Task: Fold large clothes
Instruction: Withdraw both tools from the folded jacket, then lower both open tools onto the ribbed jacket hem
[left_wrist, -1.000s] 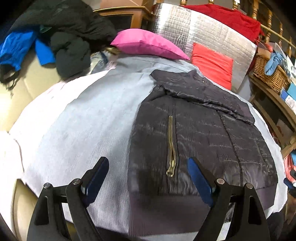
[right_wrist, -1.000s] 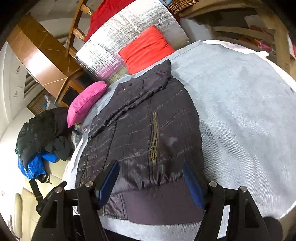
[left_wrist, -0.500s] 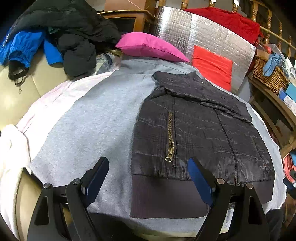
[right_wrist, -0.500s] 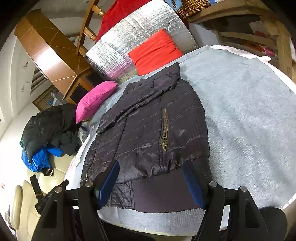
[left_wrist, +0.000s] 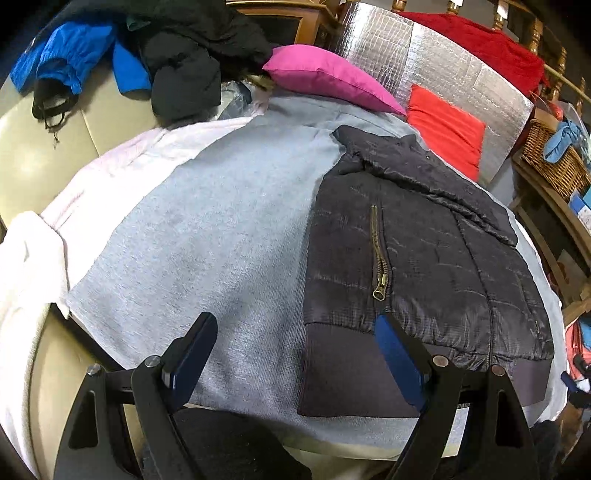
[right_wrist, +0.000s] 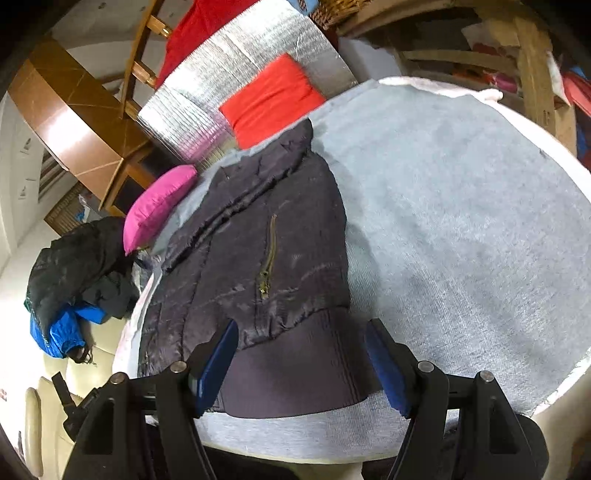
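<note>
a grey cover (left_wrist: 207, 236) spreads over the whole table, its near edge hanging down. on it lies one dark quilted jacket (left_wrist: 424, 258), flat, partly folded, a sleeve (left_wrist: 436, 188) laid slantwise across its upper part. its plain ribbed hem (left_wrist: 343, 373) reaches almost to the table's near edge; its collar points to the far edge. one brass zip (left_wrist: 378, 258) runs down the panel. at the far edge rest two cushions, one pink (left_wrist: 328, 75), one red (left_wrist: 445, 129), against a silver sheet (left_wrist: 436, 62). beyond the table's left edge is one heap of dark and blue clothes (left_wrist: 147, 48). the left gripper (left_wrist: 295, 354) stands wide and empty above the hem's left corner. the right gripper (right_wrist: 301, 360) stands wide and empty above the hem.
</note>
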